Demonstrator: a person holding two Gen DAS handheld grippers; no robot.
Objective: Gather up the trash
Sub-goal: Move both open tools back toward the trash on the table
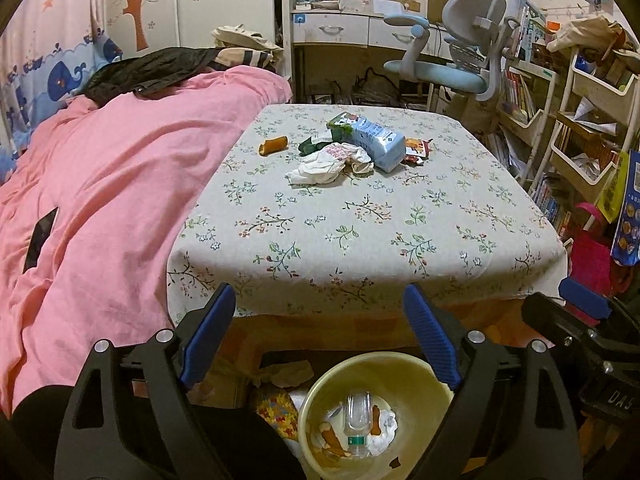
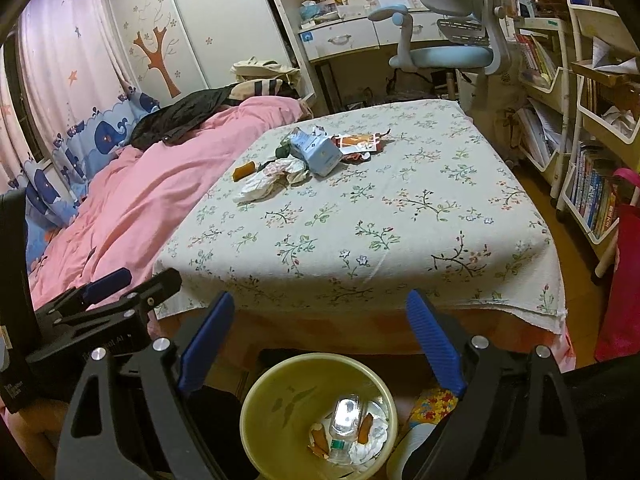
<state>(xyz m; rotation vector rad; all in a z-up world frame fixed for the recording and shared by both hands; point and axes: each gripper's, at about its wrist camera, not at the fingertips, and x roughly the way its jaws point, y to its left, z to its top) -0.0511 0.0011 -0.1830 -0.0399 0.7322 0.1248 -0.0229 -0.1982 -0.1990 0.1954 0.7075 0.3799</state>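
Note:
Trash lies at the far middle of the flowered tablecloth (image 1: 360, 220): a blue carton (image 1: 370, 140), crumpled white wrappers (image 1: 326, 164), an orange tube-shaped piece (image 1: 273, 145), a dark green piece (image 1: 314, 145) and a red-orange packet (image 1: 416, 148). The same pile shows in the right wrist view, with the carton (image 2: 316, 152) and the packet (image 2: 356, 142). A yellow bin (image 1: 372, 420) (image 2: 316, 416) stands on the floor below the table's near edge, holding a clear bottle (image 1: 356, 420), orange pieces and paper. My left gripper (image 1: 320, 336) and right gripper (image 2: 320, 340) are both open and empty above the bin.
A bed with a pink blanket (image 1: 100, 200) adjoins the table on the left. A blue desk chair (image 1: 448, 52) and a desk stand behind. Shelf carts with books (image 1: 580, 120) line the right side. A red bag (image 2: 620, 280) stands at the right.

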